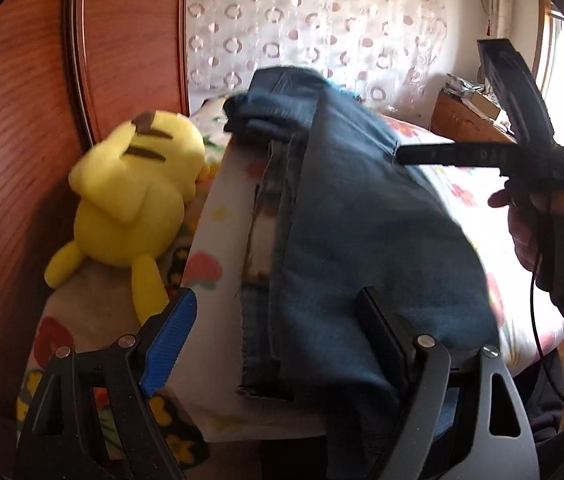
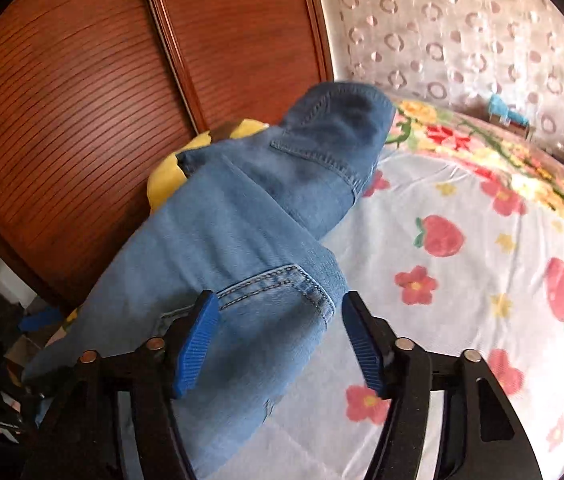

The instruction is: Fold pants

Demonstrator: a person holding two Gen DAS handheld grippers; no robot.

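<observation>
The blue jeans [image 1: 346, 216] lie folded lengthwise on the bed, with the hem end drooping over the near edge. They also show in the right wrist view [image 2: 241, 232], with a back pocket near the fingers. My left gripper [image 1: 277, 320] is open, its jaws wide apart on either side of the near end of the jeans. My right gripper [image 2: 279, 336] is open over the pocket area, holding nothing. It shows in the left wrist view [image 1: 478, 152] held in a hand above the bed at the right.
A yellow plush toy [image 1: 133, 204] lies at the left of the jeans against the wooden wardrobe doors [image 1: 21, 120]. The bed has a strawberry and flower sheet [image 2: 462, 264]. A patterned curtain [image 1: 314, 24] hangs behind. A wooden nightstand [image 1: 462, 120] stands at the far right.
</observation>
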